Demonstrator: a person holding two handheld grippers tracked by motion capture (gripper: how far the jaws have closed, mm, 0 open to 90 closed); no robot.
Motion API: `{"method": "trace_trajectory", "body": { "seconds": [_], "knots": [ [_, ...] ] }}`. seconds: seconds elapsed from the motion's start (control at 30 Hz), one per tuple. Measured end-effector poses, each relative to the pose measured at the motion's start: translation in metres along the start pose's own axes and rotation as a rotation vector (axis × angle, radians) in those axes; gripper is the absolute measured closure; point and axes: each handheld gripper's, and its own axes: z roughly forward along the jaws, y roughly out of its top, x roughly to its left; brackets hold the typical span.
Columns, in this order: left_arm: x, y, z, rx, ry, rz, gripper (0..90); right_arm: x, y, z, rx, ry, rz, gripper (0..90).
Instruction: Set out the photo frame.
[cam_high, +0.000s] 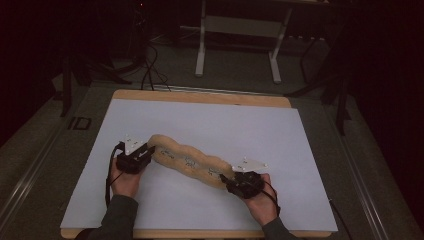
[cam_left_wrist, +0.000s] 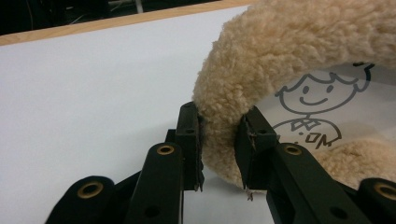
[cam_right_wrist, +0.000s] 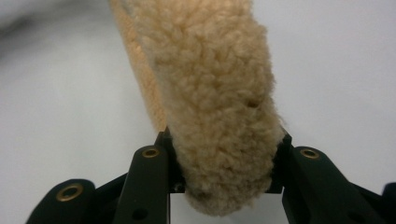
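Note:
A long tan fleece cloth (cam_high: 187, 162) with white patches of cartoon drawing is rolled into a sausage shape and stretches across the white table sheet (cam_high: 210, 120). My left gripper (cam_high: 145, 152) is shut on its left end; the left gripper view has the fleece cloth (cam_left_wrist: 261, 65) pinched between the black jaws of the left gripper (cam_left_wrist: 219, 149), with a smiling cartoon figure (cam_left_wrist: 317, 100) on the inner side. At the other end my right gripper (cam_high: 231, 181) is shut on the cloth. The right gripper view looks along the fleece cloth (cam_right_wrist: 210, 93) squeezed in the right gripper (cam_right_wrist: 226, 161).
The sheet covers a wooden table (cam_high: 200, 96) whose edge shows at the back and front. A white desk frame (cam_high: 240, 35) and cables (cam_high: 150, 65) stand on the dark floor beyond. Bare sheet lies behind and to both sides of the cloth.

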Motion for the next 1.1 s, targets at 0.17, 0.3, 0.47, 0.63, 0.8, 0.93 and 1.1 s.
{"method": "trace_trajectory", "body": {
  "seconds": [0.17, 0.3, 0.47, 0.63, 0.8, 0.93, 1.1],
  "knots": [
    [-0.002, 0.001, -0.001, -0.003, 0.003, -0.009, 73.6, -0.005, 0.002, -0.001, -0.008, -0.019, 0.008, 63.3],
    [-0.002, 0.001, -0.001, -0.002, -0.002, -0.012, 73.6, -0.007, 0.002, -0.002, -0.022, -0.026, 0.013, 63.1],
    [-0.006, 0.002, -0.004, -0.011, 0.004, -0.011, 73.5, -0.012, 0.003, -0.005, -0.035, -0.032, 0.023, 62.7],
    [-0.007, 0.004, -0.007, -0.013, 0.004, -0.023, 73.5, -0.014, 0.005, -0.008, -0.053, -0.033, 0.021, 62.5],
    [-0.007, 0.009, -0.011, -0.022, 0.009, -0.038, 73.5, -0.017, 0.011, -0.012, -0.083, -0.033, 0.016, 62.5],
    [-0.007, 0.01, -0.014, -0.025, 0.021, -0.047, 73.5, -0.019, 0.015, -0.012, -0.092, -0.029, 0.016, 62.1],
    [-0.009, 0.013, -0.018, -0.024, 0.04, -0.052, 73.5, -0.022, 0.018, -0.012, -0.104, -0.031, 0.02, 61.5]
  ]
}}
